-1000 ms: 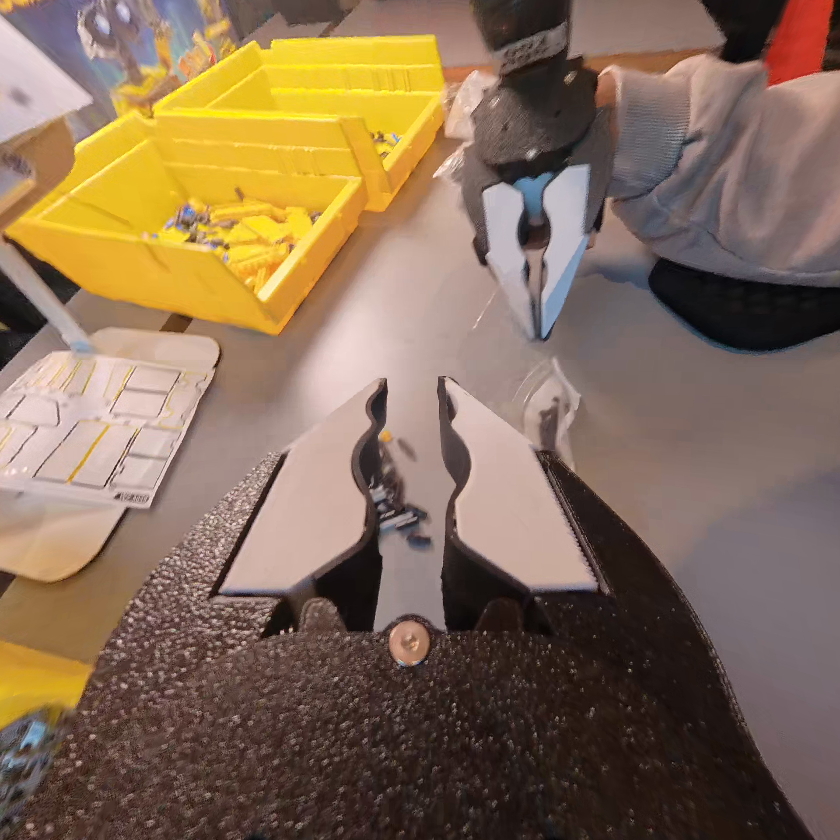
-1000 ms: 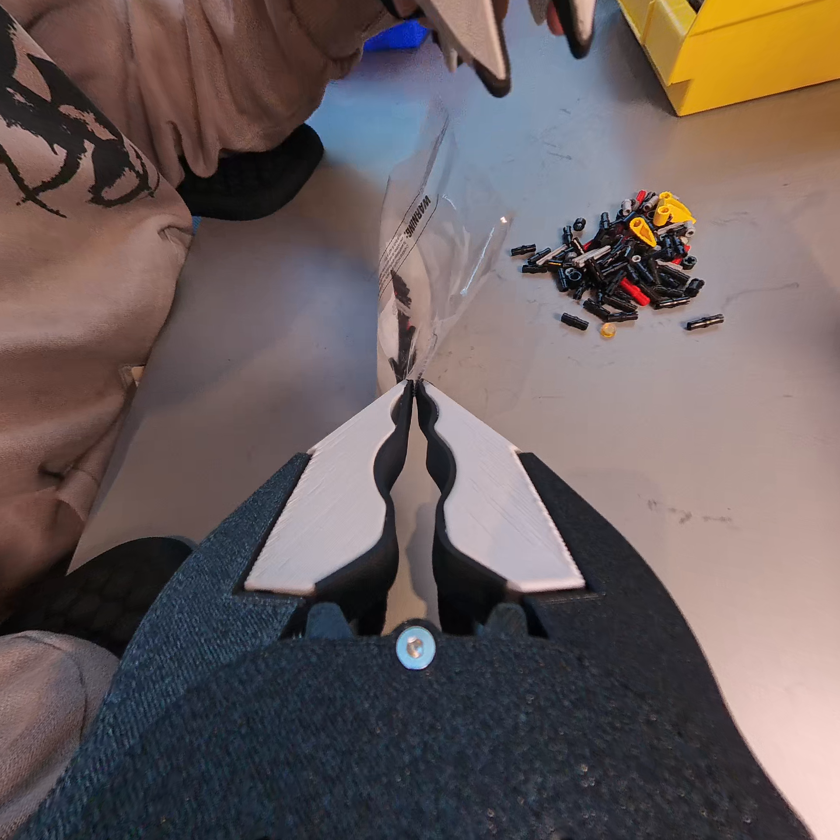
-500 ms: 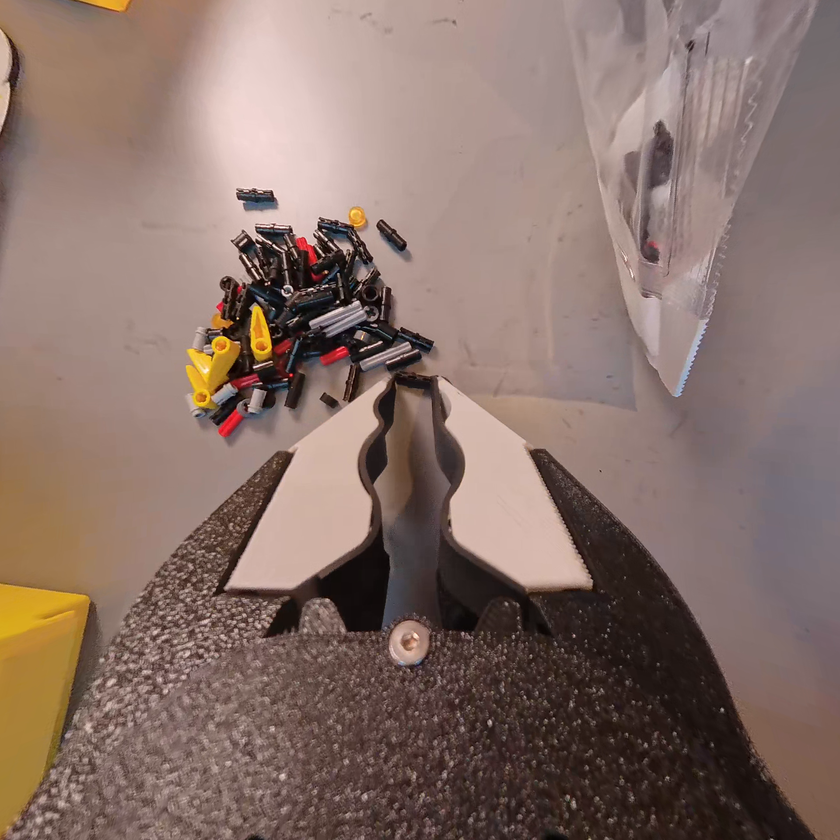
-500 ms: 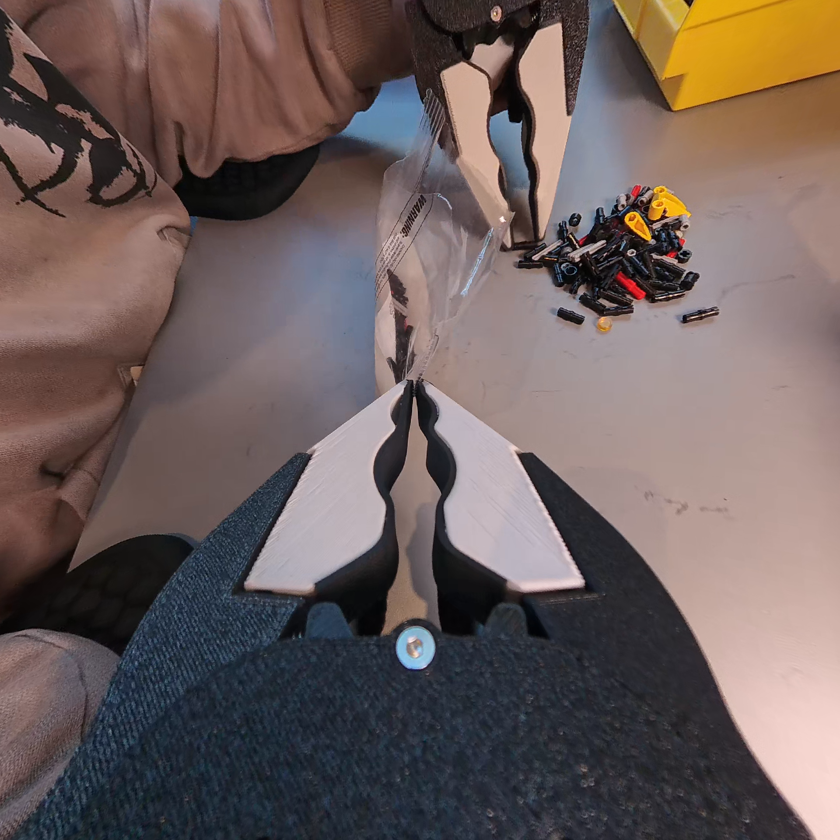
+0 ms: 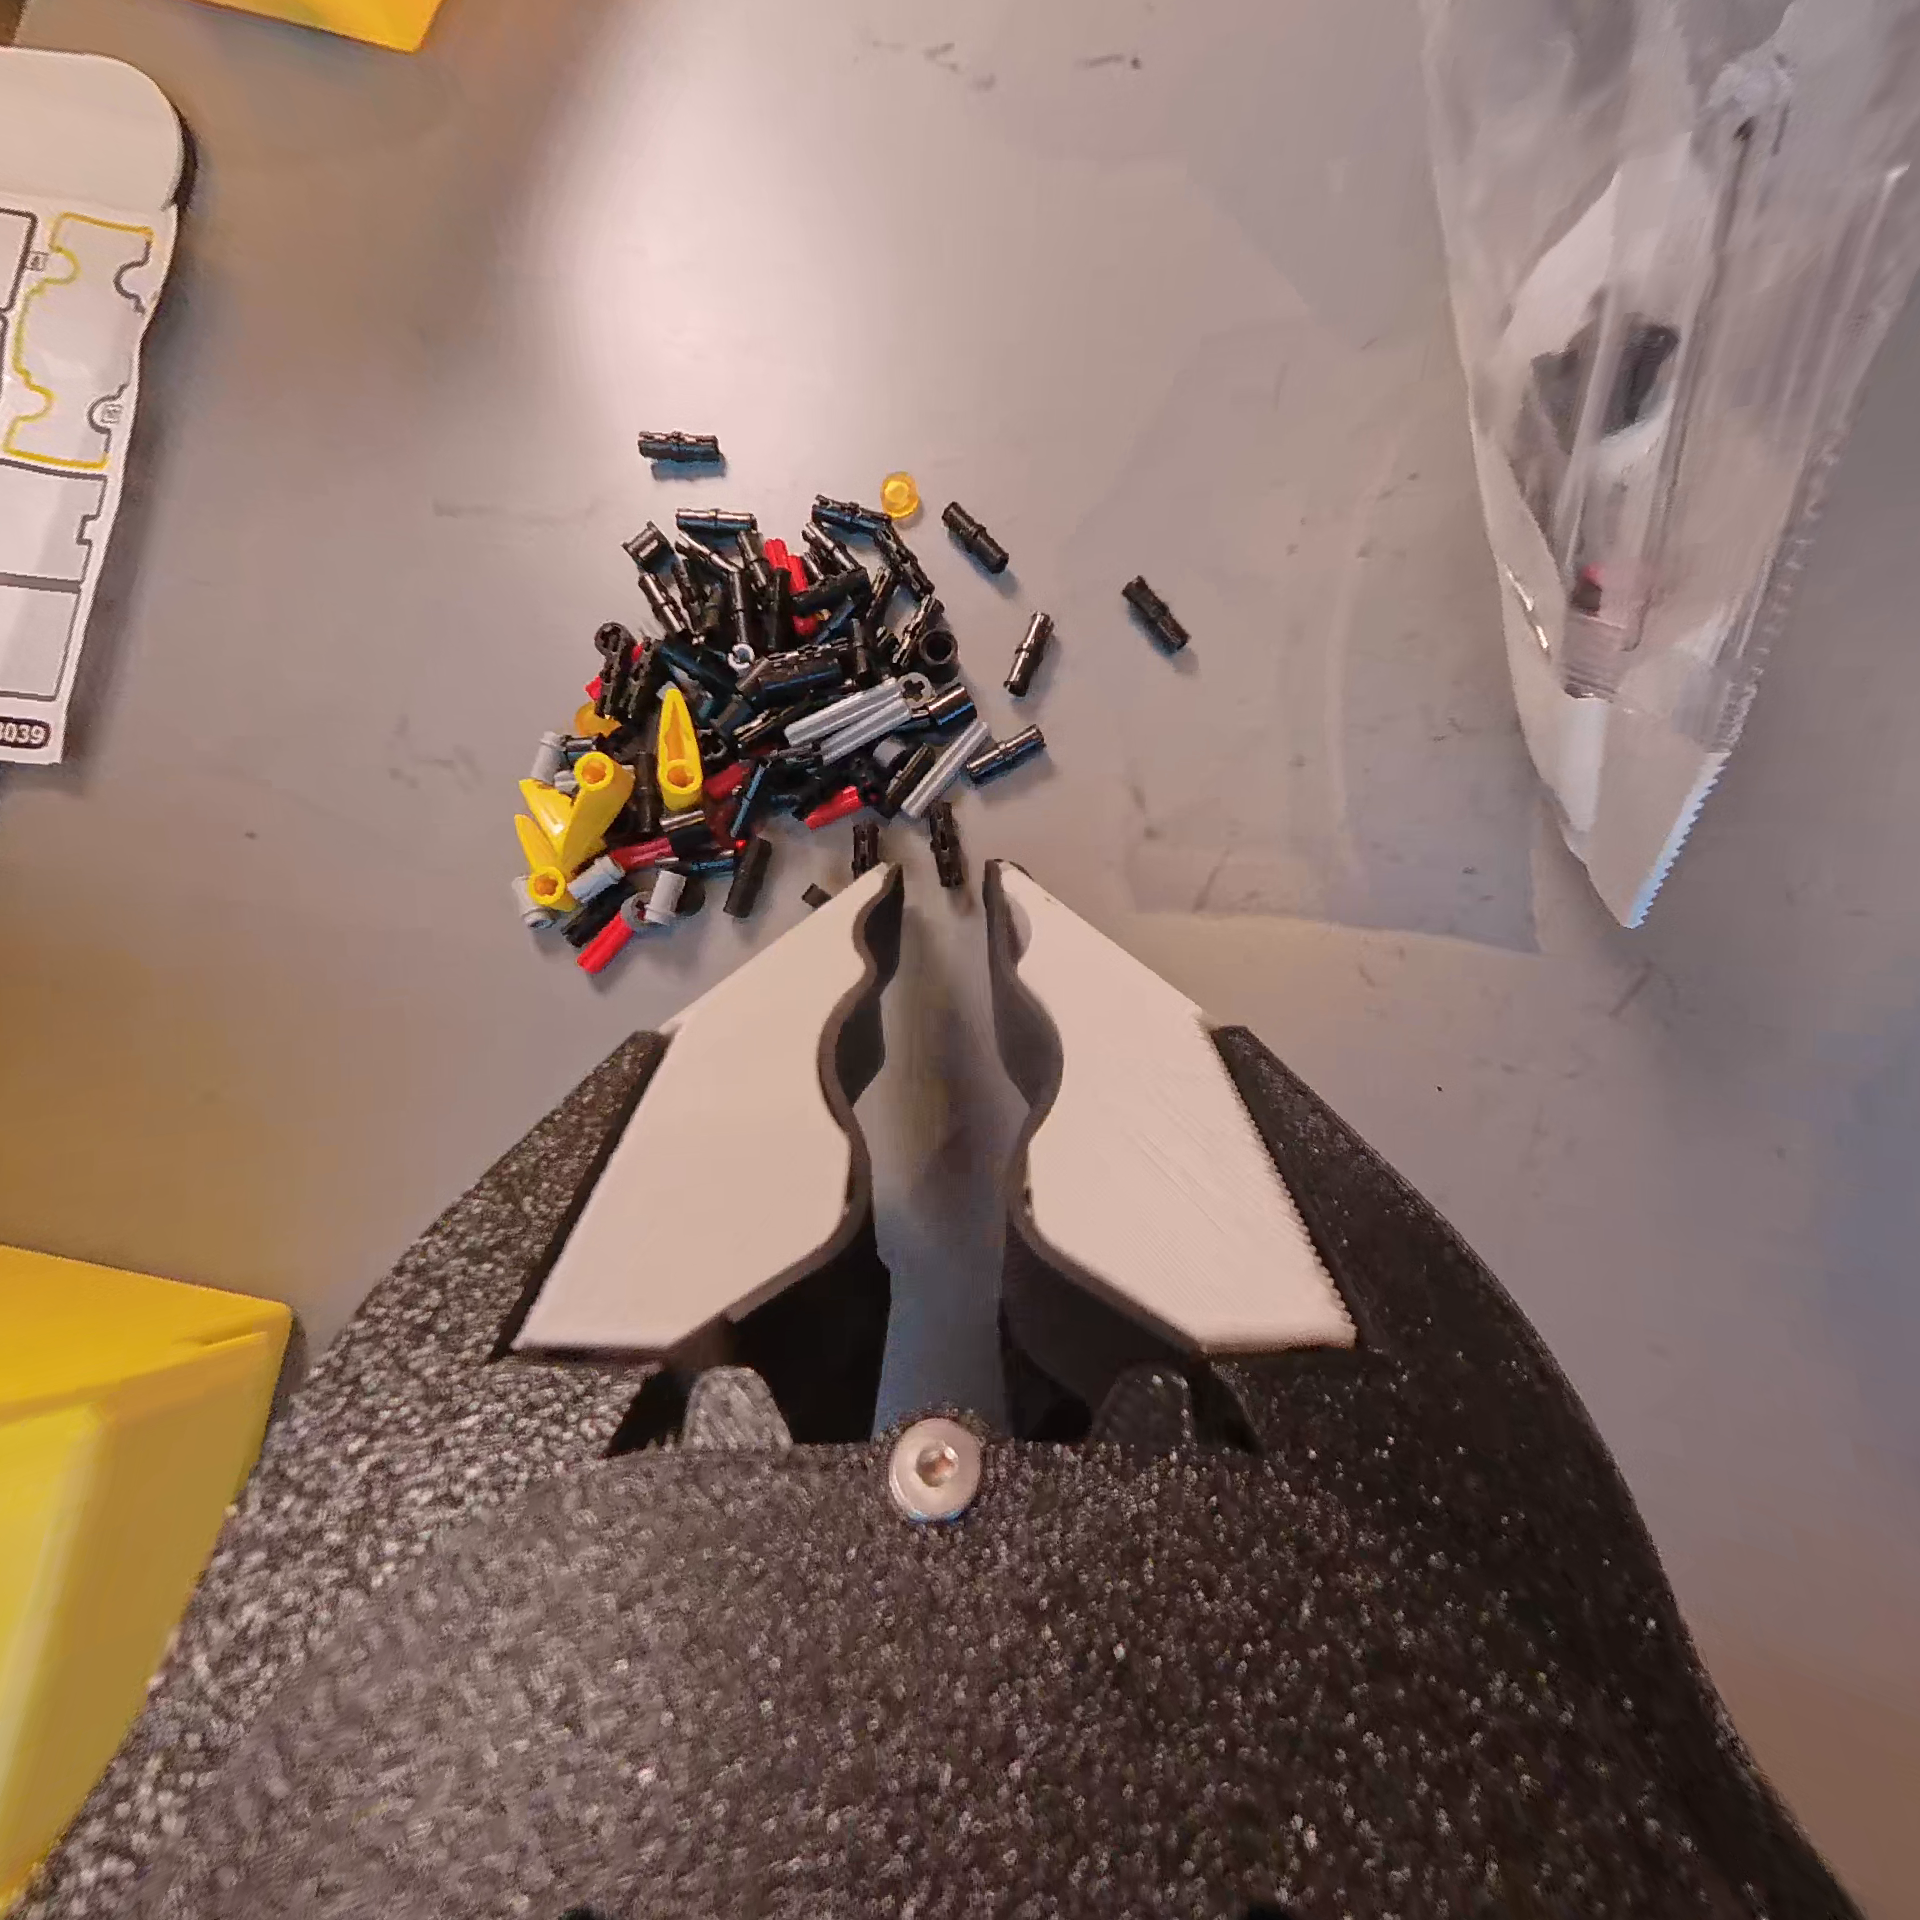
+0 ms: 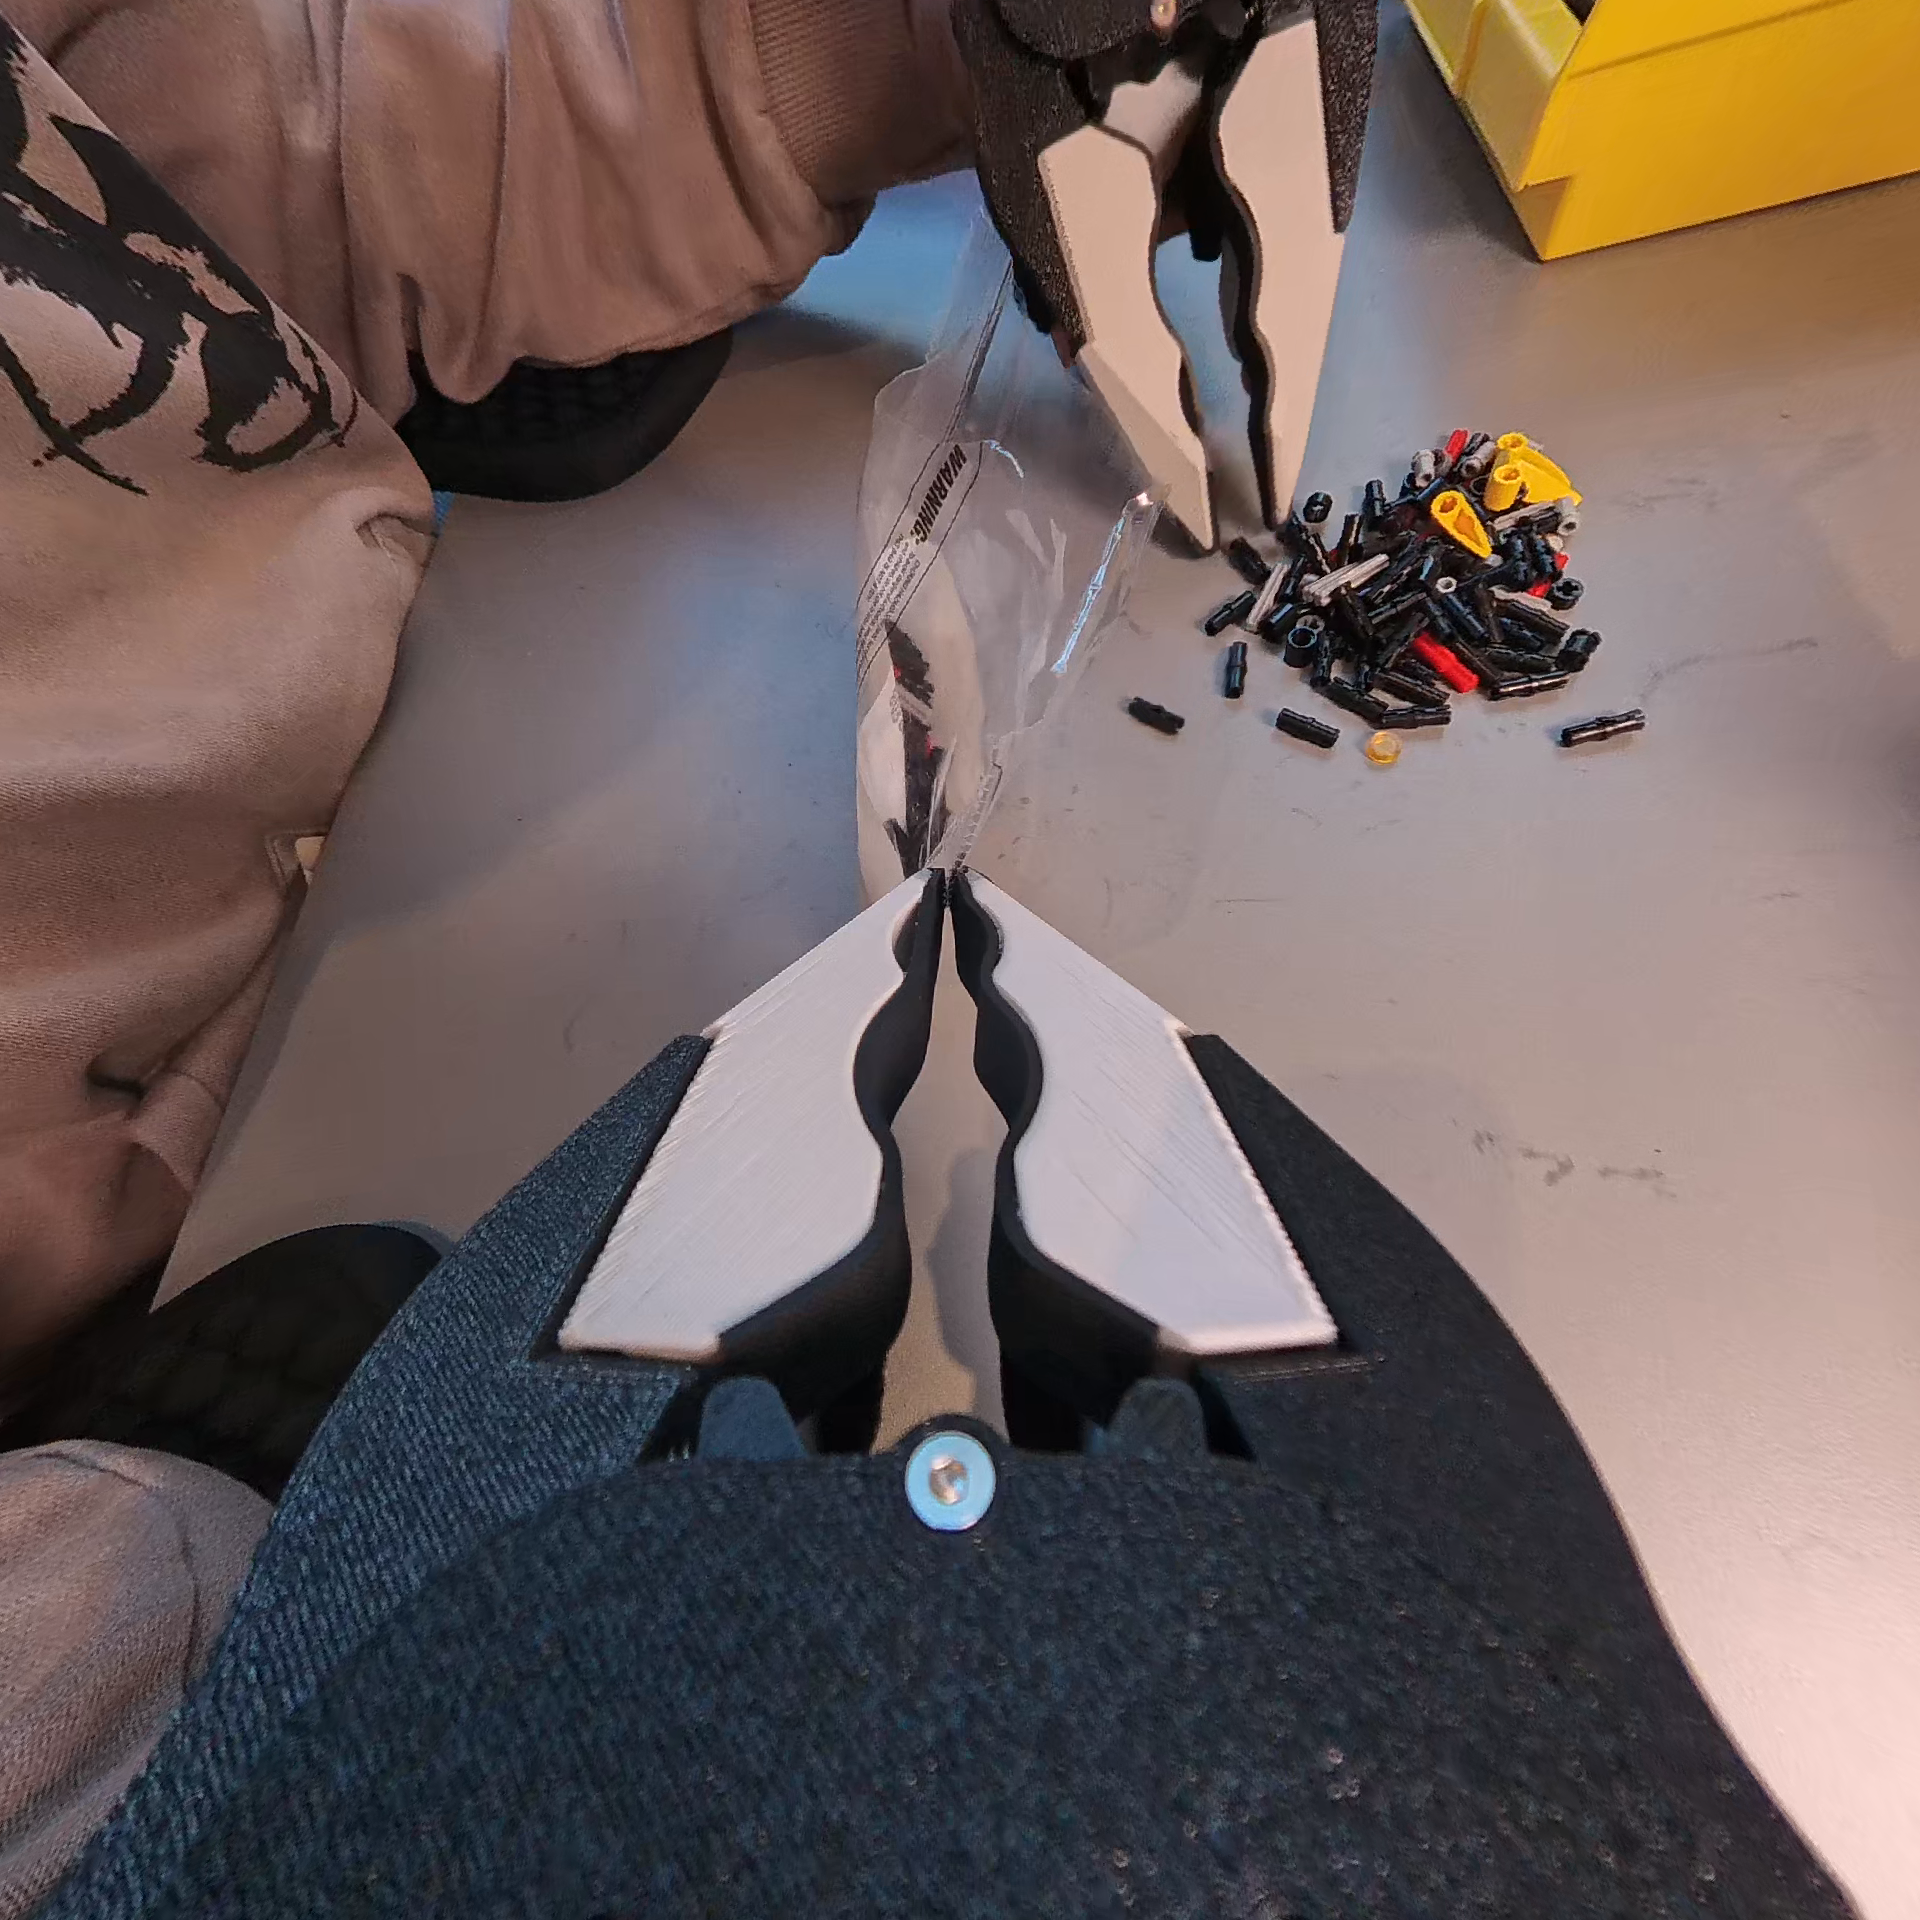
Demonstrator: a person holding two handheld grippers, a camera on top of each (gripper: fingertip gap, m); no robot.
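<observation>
Left wrist view: parts pile (image 5: 774,717) beside clear bag (image 5: 1662,436).

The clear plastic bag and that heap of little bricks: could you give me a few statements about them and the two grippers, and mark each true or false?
1. The right gripper is shut on the clear plastic bag. True.
2. The left gripper grips a yellow piece. False: its fingers stand apart, holding nothing, at the near edge of the pile of small pieces.
3. A few pieces are inside the bag. True.
4. The pile lies in the yellow bin. False: it lies on the grey table.
</observation>
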